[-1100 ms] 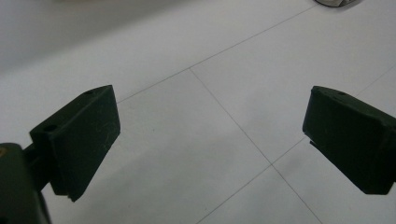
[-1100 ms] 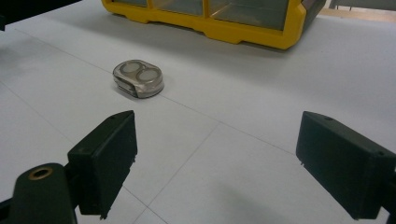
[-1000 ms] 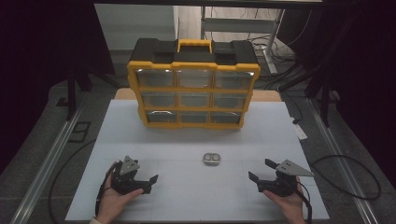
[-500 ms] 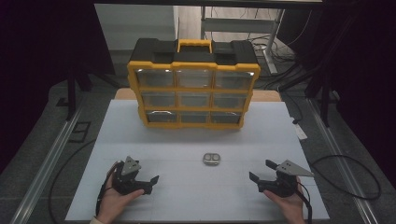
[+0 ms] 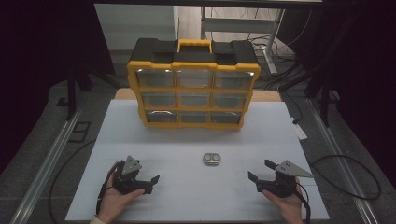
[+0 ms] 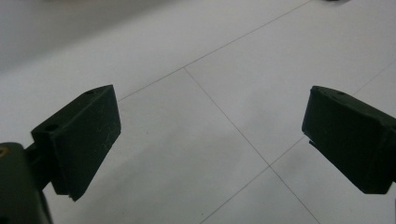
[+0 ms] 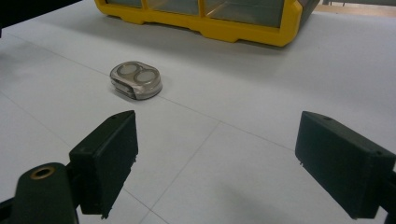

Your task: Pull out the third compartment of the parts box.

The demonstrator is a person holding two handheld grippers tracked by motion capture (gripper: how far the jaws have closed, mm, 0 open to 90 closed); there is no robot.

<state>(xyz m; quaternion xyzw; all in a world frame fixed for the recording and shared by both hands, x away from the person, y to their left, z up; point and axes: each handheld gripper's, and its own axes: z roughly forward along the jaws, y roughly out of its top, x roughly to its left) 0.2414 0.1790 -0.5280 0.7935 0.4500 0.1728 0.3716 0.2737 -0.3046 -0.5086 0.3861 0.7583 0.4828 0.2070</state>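
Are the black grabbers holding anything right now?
No. The left gripper and the right gripper are both open with nothing between their fingers; the small metal case lies untouched on the table.

Left hand-held gripper [image 5: 148, 183]: black body, two blocky black jaws with small screw holes, grey three-cornered plate on top, black cable trailing behind. Right hand-held gripper [image 5: 258, 171]: same black build, larger grey plate, brass-ringed hole beside its left jaw, black cable. Light sleeve cuff at left wrist.

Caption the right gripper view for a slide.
Open right gripper faces a small metal case lying before the yellow drawer organizer.
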